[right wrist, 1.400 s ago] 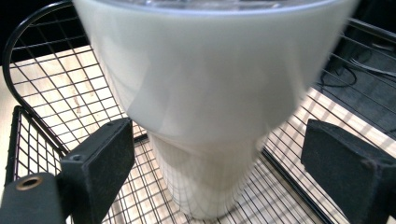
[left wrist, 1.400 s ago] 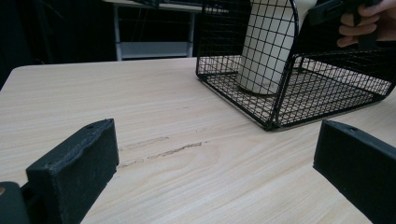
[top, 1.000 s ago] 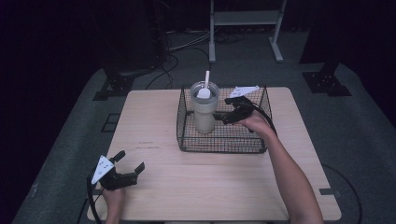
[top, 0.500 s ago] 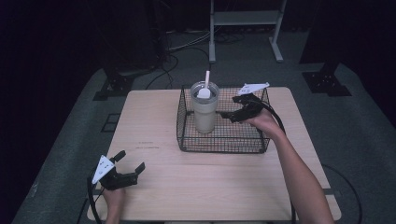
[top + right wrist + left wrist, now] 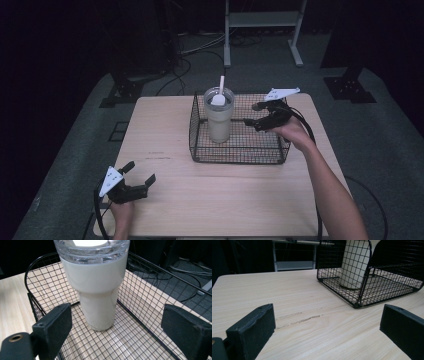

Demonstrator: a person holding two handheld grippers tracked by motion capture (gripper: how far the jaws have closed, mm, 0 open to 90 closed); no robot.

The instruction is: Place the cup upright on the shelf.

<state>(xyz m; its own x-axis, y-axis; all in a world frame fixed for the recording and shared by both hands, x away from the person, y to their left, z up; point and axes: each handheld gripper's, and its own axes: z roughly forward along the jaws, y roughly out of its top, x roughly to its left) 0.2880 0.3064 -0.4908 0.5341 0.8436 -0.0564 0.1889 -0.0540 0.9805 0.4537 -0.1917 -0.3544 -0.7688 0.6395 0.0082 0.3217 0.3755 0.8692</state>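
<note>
**A:** Where did we stand with the tall cream-white tumbler with a clear lid?

**B:** It stood upright in the left part of the black wire-mesh basket, far of centre on the pale wooden tabletop. A white utensil handle rose from its lid. Our right gripper hung over the basket's right part, fingers spread wide, holding nothing, aimed at the tumbler.

**A:** And the step, as we judged it?

**B:** Probably a grasp. We needed to come in level, straddle the narrower lower body, clear the basket's wire rim, and keep off the utensil handle.

**A:** The left gripper?

**B:** Parked at the near-left, fingers open and empty, well apart from the basket.
</note>
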